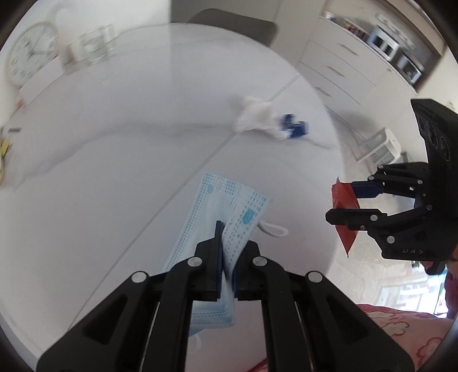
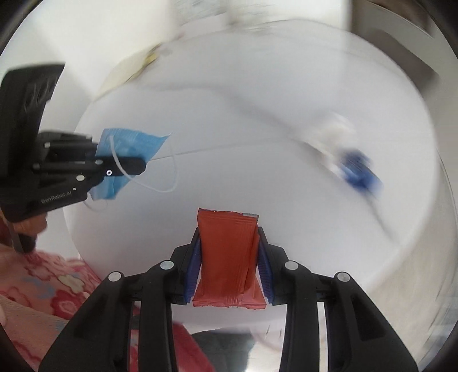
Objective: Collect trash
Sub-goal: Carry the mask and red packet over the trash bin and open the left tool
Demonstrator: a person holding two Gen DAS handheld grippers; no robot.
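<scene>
My left gripper [image 1: 227, 251] is shut on a light blue face mask [image 1: 217, 211] and holds it above the white round table [image 1: 114, 171]. It also shows in the right wrist view [image 2: 137, 166], with the mask [image 2: 128, 146] and its white ear loop hanging. My right gripper [image 2: 229, 243] is shut on an orange-red wrapper [image 2: 227, 251]. It shows at the right in the left wrist view [image 1: 343, 200] with the wrapper [image 1: 345, 200]. A crumpled white tissue [image 1: 253, 114] and a blue wrapper [image 1: 294, 128] lie on the table farther out; both are blurred in the right wrist view [image 2: 357, 168].
A white clock [image 1: 30, 51] and a glass container [image 1: 91, 45] stand at the table's far left. A dark chair [image 1: 234, 25] is behind the table. White drawers [image 1: 337, 68] and a white basket [image 1: 380, 146] are at the right. Pink floral fabric [image 2: 43, 286] lies near me.
</scene>
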